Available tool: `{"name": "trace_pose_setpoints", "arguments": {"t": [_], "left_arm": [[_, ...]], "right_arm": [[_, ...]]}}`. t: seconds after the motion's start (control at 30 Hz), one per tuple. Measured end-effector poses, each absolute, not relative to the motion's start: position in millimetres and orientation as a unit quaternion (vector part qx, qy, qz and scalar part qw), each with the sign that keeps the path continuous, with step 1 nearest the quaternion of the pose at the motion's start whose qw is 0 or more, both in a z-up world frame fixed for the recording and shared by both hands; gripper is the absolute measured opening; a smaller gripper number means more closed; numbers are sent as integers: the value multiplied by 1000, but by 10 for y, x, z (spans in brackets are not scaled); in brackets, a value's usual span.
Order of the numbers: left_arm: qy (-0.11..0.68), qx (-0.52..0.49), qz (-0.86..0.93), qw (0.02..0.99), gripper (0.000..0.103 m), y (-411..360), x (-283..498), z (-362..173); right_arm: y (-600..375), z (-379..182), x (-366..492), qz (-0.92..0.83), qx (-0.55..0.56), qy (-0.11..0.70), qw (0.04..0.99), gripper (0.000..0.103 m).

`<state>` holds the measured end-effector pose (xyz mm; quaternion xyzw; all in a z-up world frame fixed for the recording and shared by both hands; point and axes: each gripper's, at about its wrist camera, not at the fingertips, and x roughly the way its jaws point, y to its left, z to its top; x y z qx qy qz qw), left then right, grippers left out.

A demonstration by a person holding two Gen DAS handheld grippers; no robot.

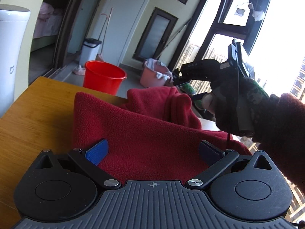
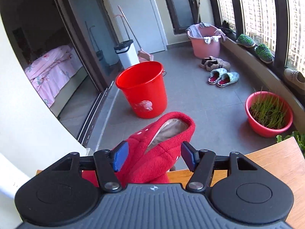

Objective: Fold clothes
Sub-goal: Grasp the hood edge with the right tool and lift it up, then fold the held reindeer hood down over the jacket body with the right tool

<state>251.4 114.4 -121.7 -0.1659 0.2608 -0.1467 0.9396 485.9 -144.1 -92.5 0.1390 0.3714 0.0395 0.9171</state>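
Note:
A red fleece garment [image 1: 144, 133] lies bunched on the wooden table [image 1: 34, 114]. My left gripper [image 1: 153, 151] is open wide just above it, with fleece spread between its blue pads [image 1: 97, 151]. In the right wrist view, one end of the garment [image 2: 152, 152], showing a beige lining, rises between the open jaws of my right gripper [image 2: 154, 157] at the table's edge [image 2: 270, 164]. The left pad [image 2: 120, 158] is against the fleece and the right pad stands apart from it. A gloved hand [image 1: 238, 103] holds the right gripper above the garment's far side.
On the grey floor beyond the table stand a red bucket [image 2: 142, 87], a pink basin [image 2: 205, 42] with cloths, slippers [image 2: 223, 78] and a red pot of grass [image 2: 268, 114]. A white appliance [image 1: 13, 57] stands left of the table. Windows run along the right.

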Motion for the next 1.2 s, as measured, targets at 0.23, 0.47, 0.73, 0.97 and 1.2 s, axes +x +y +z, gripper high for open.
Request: {"name": "trace_pose_setpoints", "arguments": {"t": [0.23, 0.47, 0.73, 0.97, 1.2], "left_arm": [[260, -172, -149, 938, 103, 1152, 2529, -1218], [260, -176, -151, 937, 103, 1182, 2522, -1222], [261, -176, -150, 937, 103, 1179, 2517, -1224], [257, -188, -155, 935, 103, 1212, 2513, -1210], [228, -247, -187, 923, 103, 1451, 2432, -1183]], "right_arm": [[-1555, -1357, 5364, -19, 266, 406, 874, 78], [-1425, -1404, 5427, 21, 244, 410, 879, 24], [-1363, -577, 4798, 148, 220, 330, 906, 13], [-1429, -17, 3643, 256, 173, 264, 914, 12], [-1465, -350, 2686, 283, 136, 280, 907, 12]]}}
